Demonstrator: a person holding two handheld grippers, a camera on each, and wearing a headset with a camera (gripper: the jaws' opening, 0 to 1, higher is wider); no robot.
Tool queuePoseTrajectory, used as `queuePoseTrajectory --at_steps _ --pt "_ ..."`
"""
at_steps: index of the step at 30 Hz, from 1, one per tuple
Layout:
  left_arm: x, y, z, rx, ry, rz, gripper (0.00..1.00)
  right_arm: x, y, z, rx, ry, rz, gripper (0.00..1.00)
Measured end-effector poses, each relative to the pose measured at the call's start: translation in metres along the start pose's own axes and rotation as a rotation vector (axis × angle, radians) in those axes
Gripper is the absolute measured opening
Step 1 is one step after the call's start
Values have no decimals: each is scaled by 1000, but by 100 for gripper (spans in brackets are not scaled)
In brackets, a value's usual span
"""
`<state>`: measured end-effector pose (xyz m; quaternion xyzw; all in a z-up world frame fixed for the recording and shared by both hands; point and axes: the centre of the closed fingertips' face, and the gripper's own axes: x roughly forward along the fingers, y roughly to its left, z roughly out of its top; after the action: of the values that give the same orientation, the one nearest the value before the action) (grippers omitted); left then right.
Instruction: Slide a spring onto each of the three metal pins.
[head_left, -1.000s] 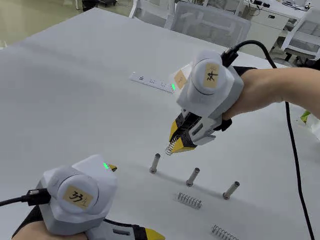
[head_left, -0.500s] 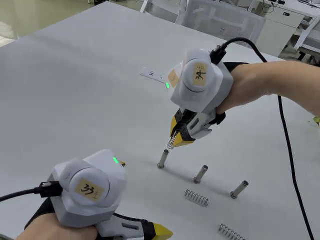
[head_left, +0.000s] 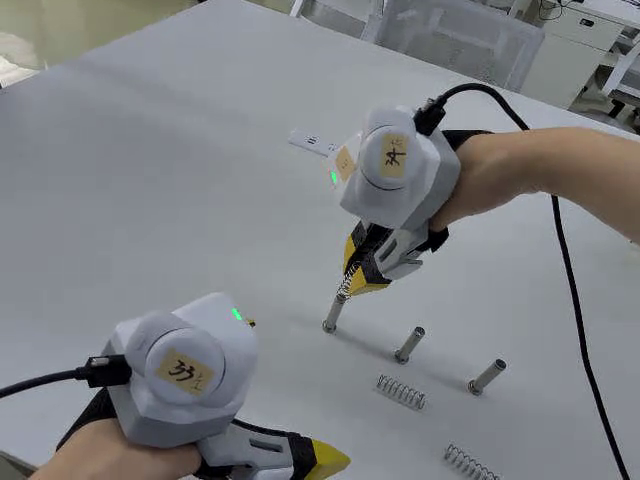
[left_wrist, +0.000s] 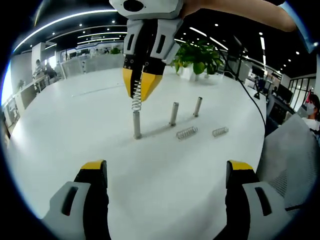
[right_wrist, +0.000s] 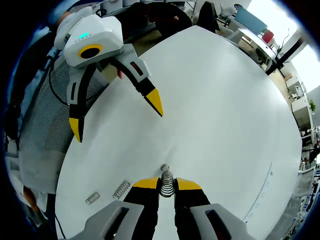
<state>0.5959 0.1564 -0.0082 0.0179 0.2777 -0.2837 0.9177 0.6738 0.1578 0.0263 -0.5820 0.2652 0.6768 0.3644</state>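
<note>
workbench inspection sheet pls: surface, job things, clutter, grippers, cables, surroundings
surface: white table, bare apart from the items below
job's things: three metal pins upright in a row; held spring has its lower end at the top of the end pin; two loose springs lie flat beside the pins
clutter: power strip farther back on the table
grippers: right gripper jaws shut on the held spring; left gripper jaws open, holding nothing
cables: black cable trails from the right gripper; another from the left gripper
surroundings: chairs past the table; plant
</note>
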Motion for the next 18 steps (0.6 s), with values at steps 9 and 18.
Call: queuePoseTrajectory --at_steps 9,18 --pt "1 0 -2 -10 4 1 98 6 -2 -2 -5 8 15 7" --pt "1 1 -5 -22 7 1 97 16 -8 -9 -19 29 23 7"
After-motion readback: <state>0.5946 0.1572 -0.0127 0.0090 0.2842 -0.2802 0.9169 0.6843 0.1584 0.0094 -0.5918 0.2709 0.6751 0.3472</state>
